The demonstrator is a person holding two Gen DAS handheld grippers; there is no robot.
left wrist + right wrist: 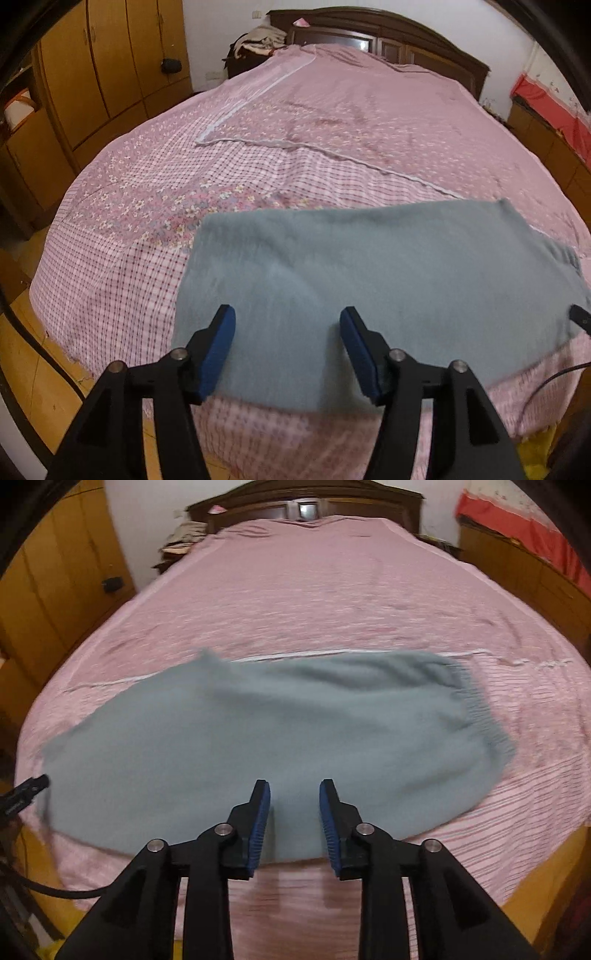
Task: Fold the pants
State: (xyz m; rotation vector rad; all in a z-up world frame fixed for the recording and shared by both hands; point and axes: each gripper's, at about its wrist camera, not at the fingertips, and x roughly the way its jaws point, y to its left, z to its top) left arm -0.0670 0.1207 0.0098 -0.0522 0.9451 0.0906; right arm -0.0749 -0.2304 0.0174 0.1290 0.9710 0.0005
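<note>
Starting at the left of the left wrist view, your left gripper (287, 325) hangs with its jaws spread wide and nothing between the pads, just above the near edge of the pants (369, 280), which fill the lower centre and right of that frame on the pink bed (129, 229). They look already folded: a compact blue-grey rectangle lying flat, with a straight far edge and square corners, so I judge the main folds done. Moving to the right wrist view, the pants (277, 738) stretch across the middle of the frame, a ribbed elastic band showing at their right end and a slight peak at the upper left edge; the picture is blurred, so finer creases can't be read. Your right gripper (294, 805) stands at lower centre, partly parted and grasping nothing, over the near hem. What's left, as far as I can judge, is at most one more fold or a smoothing pass.
</note>
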